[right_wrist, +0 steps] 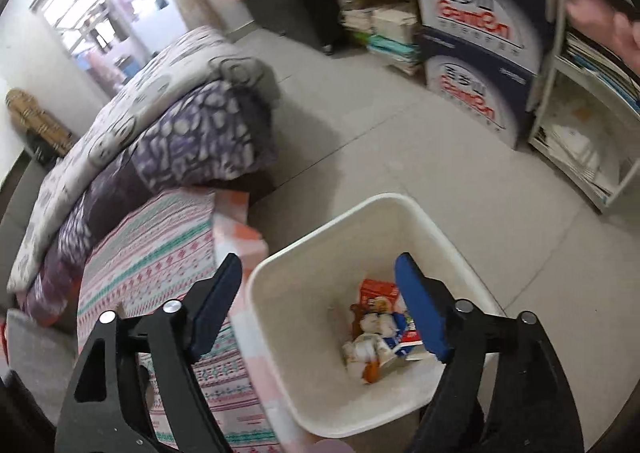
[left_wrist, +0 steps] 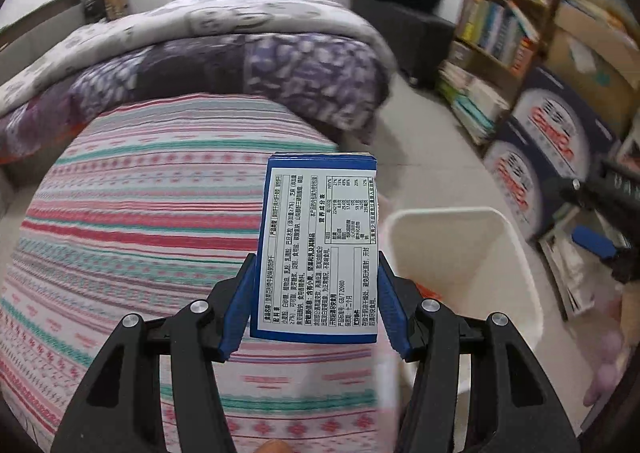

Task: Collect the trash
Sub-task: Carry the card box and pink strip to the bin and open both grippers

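The left gripper (left_wrist: 316,293) clamps a blue box (left_wrist: 318,249) above the bed (left_wrist: 140,213), beside the bin (right_wrist: 320,249); the right gripper (right_wrist: 320,305) gapes empty over the bin; released early, the box would miss.

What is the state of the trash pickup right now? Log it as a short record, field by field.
left gripper: shut on the blue box, label side toward the camera
right gripper: open, nothing between the fingers, above the bin
bin: white bin on the tiled floor beside the bed
bin contents: snack wrappers at the bottom
bed: striped sheet, folded quilts behind
box position: over the bed's edge, left of the bin in the left wrist view, not yet in
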`<action>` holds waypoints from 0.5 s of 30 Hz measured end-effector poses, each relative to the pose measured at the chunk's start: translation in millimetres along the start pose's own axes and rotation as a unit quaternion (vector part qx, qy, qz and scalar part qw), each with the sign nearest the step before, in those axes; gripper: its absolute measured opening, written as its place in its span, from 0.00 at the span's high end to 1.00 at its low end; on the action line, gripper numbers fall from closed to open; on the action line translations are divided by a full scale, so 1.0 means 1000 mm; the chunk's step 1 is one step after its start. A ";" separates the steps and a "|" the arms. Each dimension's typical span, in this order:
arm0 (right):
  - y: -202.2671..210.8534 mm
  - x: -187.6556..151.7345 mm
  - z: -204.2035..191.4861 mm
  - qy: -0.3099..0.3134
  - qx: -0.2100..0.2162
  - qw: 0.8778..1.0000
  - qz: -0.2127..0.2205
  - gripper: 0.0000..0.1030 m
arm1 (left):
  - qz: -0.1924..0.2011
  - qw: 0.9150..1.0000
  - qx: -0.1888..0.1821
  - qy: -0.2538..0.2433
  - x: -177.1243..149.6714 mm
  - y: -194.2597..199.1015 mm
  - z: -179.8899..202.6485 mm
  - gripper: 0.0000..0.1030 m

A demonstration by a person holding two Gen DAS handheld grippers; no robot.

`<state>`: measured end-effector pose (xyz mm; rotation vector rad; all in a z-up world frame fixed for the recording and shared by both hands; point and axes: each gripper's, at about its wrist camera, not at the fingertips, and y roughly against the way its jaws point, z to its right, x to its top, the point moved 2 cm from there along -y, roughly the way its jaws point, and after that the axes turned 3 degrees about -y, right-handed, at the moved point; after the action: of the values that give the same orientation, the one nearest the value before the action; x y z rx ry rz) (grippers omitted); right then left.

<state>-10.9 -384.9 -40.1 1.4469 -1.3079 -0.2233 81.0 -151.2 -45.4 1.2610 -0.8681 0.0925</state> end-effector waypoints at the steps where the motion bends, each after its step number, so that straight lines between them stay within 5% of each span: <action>1: 0.003 0.003 0.008 -0.008 -0.002 1.000 0.004 0.24 | 0.001 1.000 -0.006 -0.008 -0.001 -0.001 0.009 0.46; 7: 0.025 0.019 0.035 -0.046 -0.004 0.998 0.043 0.16 | -0.002 0.996 -0.079 -0.039 0.002 -0.007 0.063 0.44; 10: 0.040 0.023 0.036 -0.039 -0.006 0.996 0.079 0.12 | 0.005 0.995 -0.096 -0.035 0.007 -0.004 0.078 0.25; 15: 0.073 0.019 0.021 0.029 -0.048 0.985 0.164 0.07 | 0.009 0.997 -0.074 -0.027 -0.001 0.013 0.072 0.24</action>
<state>-61.4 -395.1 18.7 1.1296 -1.4444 -0.0258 36.3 -207.3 -33.1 1.1221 -0.9174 0.0089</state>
